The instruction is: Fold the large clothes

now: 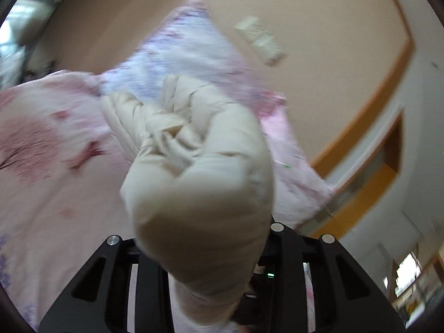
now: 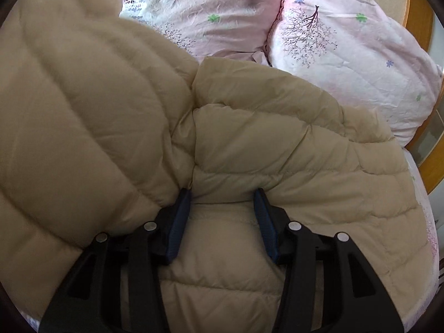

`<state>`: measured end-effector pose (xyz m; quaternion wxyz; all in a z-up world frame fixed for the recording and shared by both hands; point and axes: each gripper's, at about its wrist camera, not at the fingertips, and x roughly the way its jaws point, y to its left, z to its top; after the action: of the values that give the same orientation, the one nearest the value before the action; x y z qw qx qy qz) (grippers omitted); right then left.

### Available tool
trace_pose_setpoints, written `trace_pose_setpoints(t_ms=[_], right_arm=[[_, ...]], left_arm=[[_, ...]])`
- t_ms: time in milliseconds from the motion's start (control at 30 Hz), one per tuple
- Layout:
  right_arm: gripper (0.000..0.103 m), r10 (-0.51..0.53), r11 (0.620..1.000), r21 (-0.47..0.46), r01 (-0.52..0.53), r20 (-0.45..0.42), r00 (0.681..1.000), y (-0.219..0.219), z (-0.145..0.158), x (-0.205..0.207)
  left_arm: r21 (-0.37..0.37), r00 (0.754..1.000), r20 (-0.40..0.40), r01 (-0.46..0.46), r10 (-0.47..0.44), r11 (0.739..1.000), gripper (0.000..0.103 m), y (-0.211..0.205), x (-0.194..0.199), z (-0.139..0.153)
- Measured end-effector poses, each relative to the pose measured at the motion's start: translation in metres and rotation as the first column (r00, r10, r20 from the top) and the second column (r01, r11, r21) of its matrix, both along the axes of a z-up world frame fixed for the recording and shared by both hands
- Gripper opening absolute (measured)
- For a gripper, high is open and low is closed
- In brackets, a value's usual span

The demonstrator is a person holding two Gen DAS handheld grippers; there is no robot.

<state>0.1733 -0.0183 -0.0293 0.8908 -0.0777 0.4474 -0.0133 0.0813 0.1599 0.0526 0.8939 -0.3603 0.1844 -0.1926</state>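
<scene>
Mid-fold: left gripper [image 1: 205, 263] clamped on jacket [image 2: 249, 144] bunch, lifted over bed [image 1: 41, 194]. Right gripper [image 2: 222, 216] fingers apart, straddling jacket. Next: carry across, lay flat.

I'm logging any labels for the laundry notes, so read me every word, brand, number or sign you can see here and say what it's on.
No text can be read in either view.
Wall plate: it may carry print, but it is too blurred to read.
Coat: no label or brand shows.
Pillows: only printed trees and flowers, no words.
</scene>
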Motion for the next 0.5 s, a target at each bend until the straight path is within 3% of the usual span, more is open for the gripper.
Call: trace_pose_setpoints(t_ms=[67, 200, 267, 400, 500], right_arm=[[0.05, 0.017, 0.999, 0.027, -0.017, -0.004, 1.0, -0.003, 0.0, 0.003], [0.049, 0.079, 0.986, 0.15, -0.078, -0.002, 0.997, -0.032, 0.015, -0.004], [0.05, 0.082, 0.978, 0.187, -0.089, 0.043, 0.996, -0.051, 0.029, -0.021], [0.059, 0.015, 0.99, 0.137, -0.036, 0.151, 0.988, -0.098, 0.053, -0.069], [0.059, -0.057, 0.994, 0.098, 0.047, 0.11, 0.992, -0.126, 0.044, -0.084]], left_arm=[[0.031, 0.997, 0.048, 0.067, -0.068, 0.997, 0.032, -0.024, 0.003, 0.008], [0.112, 0.99, 0.091, 0.096, -0.106, 0.989, 0.032, -0.059, 0.001, 0.02], [0.133, 0.988, 0.095, 0.105, -0.118, 0.986, 0.032, -0.07, 0.001, 0.022], [0.157, 0.987, 0.093, 0.115, -0.131, 0.981, 0.032, -0.082, -0.001, 0.023], [0.184, 0.986, 0.098, 0.118, -0.138, 0.976, 0.032, -0.09, -0.002, 0.025]])
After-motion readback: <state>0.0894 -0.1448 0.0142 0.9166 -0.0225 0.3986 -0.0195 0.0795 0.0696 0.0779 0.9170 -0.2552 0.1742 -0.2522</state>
